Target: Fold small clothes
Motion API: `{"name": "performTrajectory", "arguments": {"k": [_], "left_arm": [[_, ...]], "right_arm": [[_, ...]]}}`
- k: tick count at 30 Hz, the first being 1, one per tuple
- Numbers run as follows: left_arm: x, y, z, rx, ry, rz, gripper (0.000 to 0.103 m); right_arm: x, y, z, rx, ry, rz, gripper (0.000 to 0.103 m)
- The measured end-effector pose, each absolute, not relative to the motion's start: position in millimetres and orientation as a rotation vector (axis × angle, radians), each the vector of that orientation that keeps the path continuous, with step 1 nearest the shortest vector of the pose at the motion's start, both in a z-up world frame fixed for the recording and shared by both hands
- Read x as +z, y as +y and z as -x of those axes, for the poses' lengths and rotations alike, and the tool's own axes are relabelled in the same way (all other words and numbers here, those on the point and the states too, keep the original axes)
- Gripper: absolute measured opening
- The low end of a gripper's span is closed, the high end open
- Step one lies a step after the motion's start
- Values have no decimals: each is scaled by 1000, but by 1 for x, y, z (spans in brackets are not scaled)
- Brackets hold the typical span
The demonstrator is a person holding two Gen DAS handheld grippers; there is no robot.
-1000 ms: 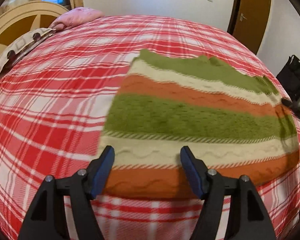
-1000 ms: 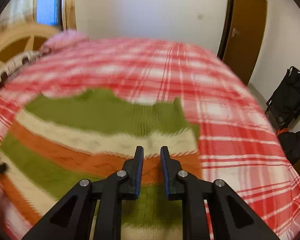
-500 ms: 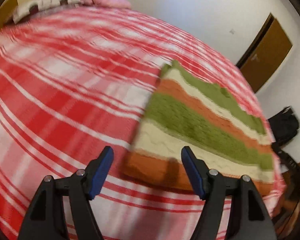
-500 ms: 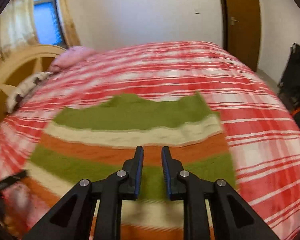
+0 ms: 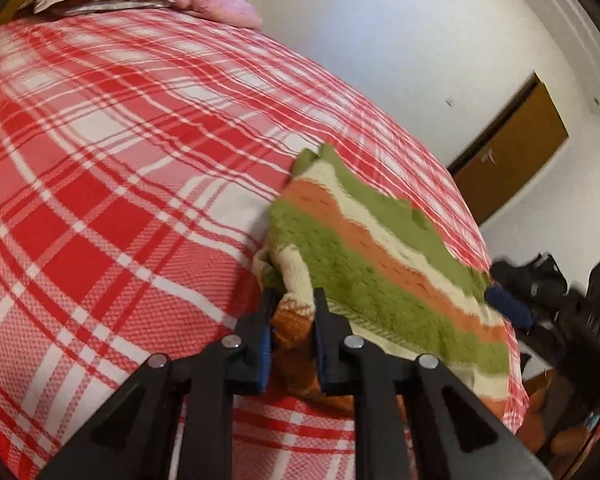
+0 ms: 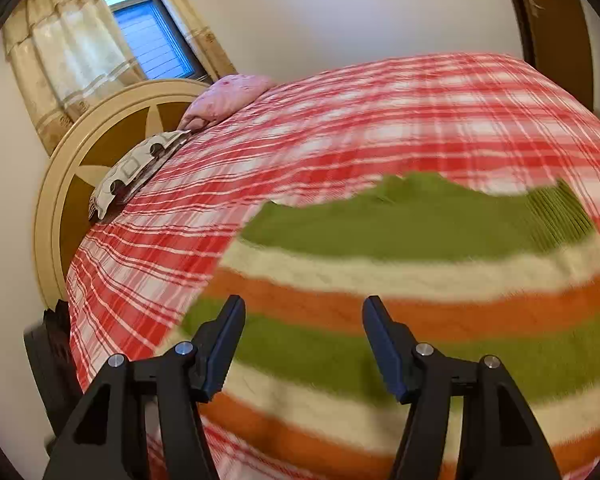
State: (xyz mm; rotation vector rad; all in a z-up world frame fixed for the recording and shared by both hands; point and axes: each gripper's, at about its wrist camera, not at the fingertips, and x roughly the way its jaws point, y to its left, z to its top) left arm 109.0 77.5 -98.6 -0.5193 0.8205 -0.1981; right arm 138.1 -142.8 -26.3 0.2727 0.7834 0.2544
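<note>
A knitted garment (image 5: 384,268) with green, cream and orange stripes lies on the red and white plaid bed (image 5: 112,184). My left gripper (image 5: 294,300) is shut on its near left orange corner, which is bunched and lifted between the jaws. In the right wrist view the same garment (image 6: 420,280) spreads flat below my right gripper (image 6: 303,312), which is open and empty just above the green and orange stripes. The right gripper's blue finger (image 5: 508,308) shows at the garment's far right edge in the left wrist view.
A pink pillow (image 6: 232,96) and a patterned pillow (image 6: 136,168) lie at the round wooden headboard (image 6: 60,200). A brown door (image 5: 512,148) stands in the white wall. Dark bags (image 5: 540,280) sit on the floor beyond the bed's right side.
My left gripper has closed on the garment's orange corner and lifted it. My right gripper has opened from shut and moved lower and closer over the stripes.
</note>
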Motion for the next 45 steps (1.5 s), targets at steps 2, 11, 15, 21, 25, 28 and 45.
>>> {"name": "performTrajectory", "arguments": {"k": [2, 11, 15, 21, 25, 28, 45], "left_arm": [[-107, 80, -110, -172, 834, 543, 21], [-119, 81, -105, -171, 796, 567, 29], [-121, 82, -103, -178, 787, 570, 29], [-114, 72, -108, -142, 821, 493, 29], [-116, 73, -111, -145, 829, 494, 29], [-116, 73, -111, -142, 831, 488, 28], [-107, 73, -120, -169, 844, 493, 22]], "right_arm": [[-21, -118, -157, 260, 786, -206, 62], [-64, -26, -247, 256, 928, 42, 62], [-84, -4, -266, 258, 978, 92, 62], [-106, 18, -268, 186, 971, 296, 63], [-107, 17, -267, 173, 971, 324, 57], [-107, 17, -265, 152, 955, 353, 43], [-83, -29, -262, 253, 951, 39, 12]]}}
